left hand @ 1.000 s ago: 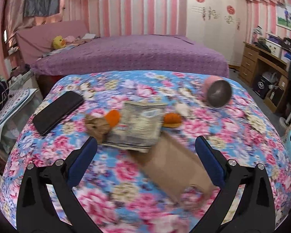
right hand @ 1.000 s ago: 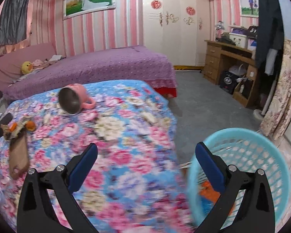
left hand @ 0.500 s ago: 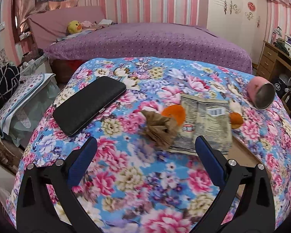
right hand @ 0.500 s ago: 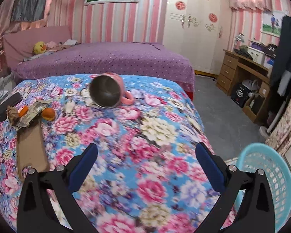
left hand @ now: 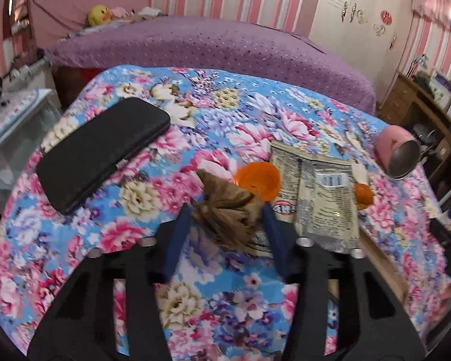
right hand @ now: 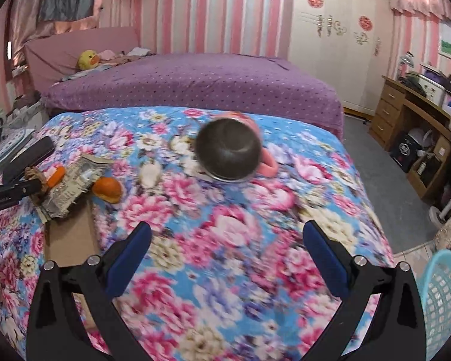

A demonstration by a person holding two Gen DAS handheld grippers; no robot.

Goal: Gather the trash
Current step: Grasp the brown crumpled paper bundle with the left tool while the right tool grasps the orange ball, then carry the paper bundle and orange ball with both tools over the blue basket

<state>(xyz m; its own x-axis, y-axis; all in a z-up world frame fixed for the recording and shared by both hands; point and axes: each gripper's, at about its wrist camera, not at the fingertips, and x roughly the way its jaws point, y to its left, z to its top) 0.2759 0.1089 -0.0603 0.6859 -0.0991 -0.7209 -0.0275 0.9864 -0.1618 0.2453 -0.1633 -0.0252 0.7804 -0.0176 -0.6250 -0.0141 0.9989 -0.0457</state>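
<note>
On the floral tablecloth (left hand: 129, 240), near the centre of the left wrist view, one crumpled brown paper wad (left hand: 225, 207) sits between the blue pads of the left gripper (left hand: 227, 213). Its jaws have just been closing and now stand narrow, both pads pressing the wad's sides. Touching the wad on its far right lies one orange cap (left hand: 260, 179); just right of that lies one flattened printed wrapper (left hand: 318, 201), and at the wrapper's right edge one orange fruit piece (left hand: 363, 194). One brown cardboard piece (right hand: 70, 237) lies under the wrapper's near edge. One black case (left hand: 102, 150) rests far left, well apart from the wad. One pink mug (left hand: 398, 153) lies on its side at the far right. The right gripper (right hand: 227, 245) hovers over bare cloth with jaws wide and nothing between them. One turquoise basket (right hand: 443, 300) stands on the floor at its right.
</note>
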